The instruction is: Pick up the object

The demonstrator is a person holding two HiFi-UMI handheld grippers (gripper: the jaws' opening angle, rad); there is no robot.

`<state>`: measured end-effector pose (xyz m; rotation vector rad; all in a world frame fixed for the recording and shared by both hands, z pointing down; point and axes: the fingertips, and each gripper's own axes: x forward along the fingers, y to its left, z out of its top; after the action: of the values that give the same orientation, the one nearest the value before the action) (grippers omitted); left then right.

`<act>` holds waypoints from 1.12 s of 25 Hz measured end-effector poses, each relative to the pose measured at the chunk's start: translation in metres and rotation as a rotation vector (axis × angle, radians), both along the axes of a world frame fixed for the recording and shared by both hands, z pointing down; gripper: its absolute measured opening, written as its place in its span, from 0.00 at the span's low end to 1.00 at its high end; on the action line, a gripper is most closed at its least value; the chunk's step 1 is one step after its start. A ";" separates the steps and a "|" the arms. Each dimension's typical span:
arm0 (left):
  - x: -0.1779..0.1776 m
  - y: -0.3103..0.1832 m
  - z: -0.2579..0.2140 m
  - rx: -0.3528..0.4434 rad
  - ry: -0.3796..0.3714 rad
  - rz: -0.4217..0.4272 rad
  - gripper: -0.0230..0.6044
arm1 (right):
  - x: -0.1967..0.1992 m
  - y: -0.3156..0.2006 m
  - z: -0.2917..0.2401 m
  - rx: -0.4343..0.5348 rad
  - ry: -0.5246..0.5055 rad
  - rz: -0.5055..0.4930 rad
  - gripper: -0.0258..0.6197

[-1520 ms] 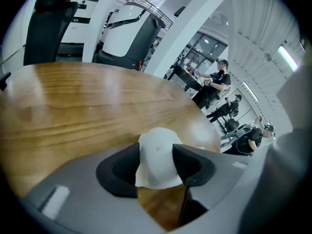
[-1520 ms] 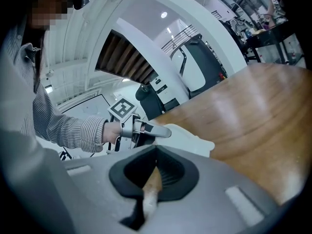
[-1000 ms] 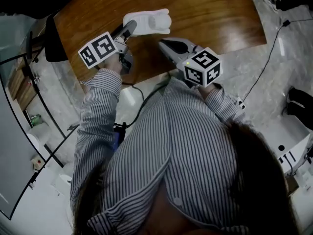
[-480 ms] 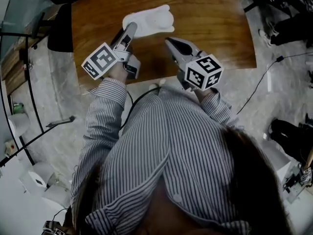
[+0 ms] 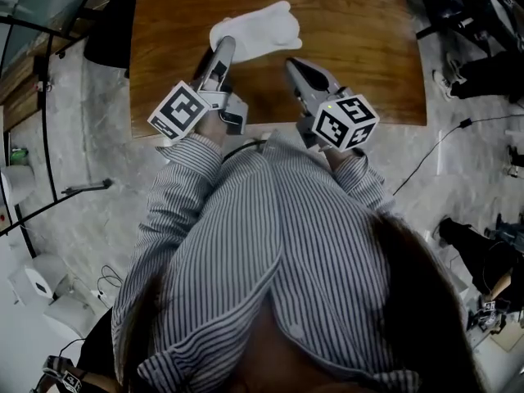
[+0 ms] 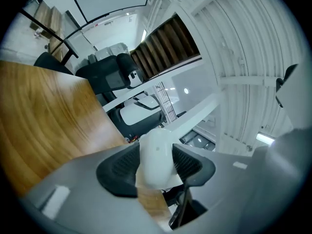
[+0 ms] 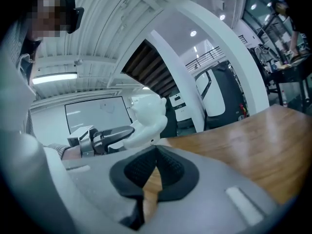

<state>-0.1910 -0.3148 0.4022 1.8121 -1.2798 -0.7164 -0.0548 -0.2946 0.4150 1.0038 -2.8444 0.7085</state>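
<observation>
The object is a white, rounded figurine over the left part of the brown wooden table. My left gripper is shut on its near end. In the left gripper view the white figurine fills the gap between the two black pads, pressed on both sides. The right gripper view shows the figurine held up above the tabletop by the left gripper. My right gripper hovers to its right, shut and empty, its pads meeting at the tips.
A dark office chair stands at the table's left edge. The floor around is pale marble with cables to the right. The person's striped shirt fills the lower head view.
The head view has swung, so the table sits more squarely at the top. The left gripper keeps its hold on the figurine. Both grippers stay in much the same place relative to each other.
</observation>
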 end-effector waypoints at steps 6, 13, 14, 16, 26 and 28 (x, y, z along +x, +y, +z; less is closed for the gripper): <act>-0.004 0.010 0.001 0.010 0.025 -0.035 0.38 | -0.006 0.004 0.002 -0.009 0.021 -0.004 0.04; 0.000 0.011 0.002 0.016 0.001 -0.020 0.38 | -0.010 0.006 0.003 -0.017 0.017 -0.010 0.04; 0.000 0.010 0.003 0.011 0.003 -0.021 0.38 | -0.011 0.006 0.003 -0.017 0.017 -0.011 0.04; 0.000 0.010 0.005 0.005 0.006 -0.021 0.38 | -0.012 0.006 0.003 -0.016 0.020 -0.014 0.04; 0.000 0.011 0.010 -0.004 0.003 -0.030 0.38 | -0.011 0.009 0.006 -0.022 0.024 -0.018 0.04; -0.002 0.011 0.010 0.000 0.003 -0.037 0.38 | -0.012 0.009 0.007 -0.021 0.025 -0.020 0.04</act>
<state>-0.1927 -0.3040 0.4124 1.7906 -1.3145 -0.7393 -0.0664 -0.2852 0.4218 0.9733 -2.8151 0.7176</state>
